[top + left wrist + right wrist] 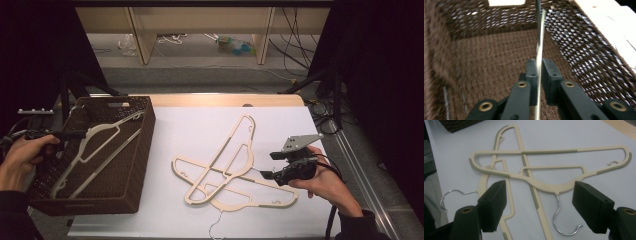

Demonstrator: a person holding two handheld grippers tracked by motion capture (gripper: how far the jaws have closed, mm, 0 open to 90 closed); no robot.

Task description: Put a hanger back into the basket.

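Woven brown basket (131, 165) sits at the surface's (200, 125) left edge, one cream hanger (95, 150) lying slanted inside. The left gripper (538, 75) pinches that hanger's metal hook (539, 37) between nearly closed fingers. The right gripper (539, 205), fingers spread wide, hovers over two crossed hangers (549, 167) on open white surface.

White table (200, 125) with a brown wicker basket (135, 165) and two crossed cream hangers (235, 172).
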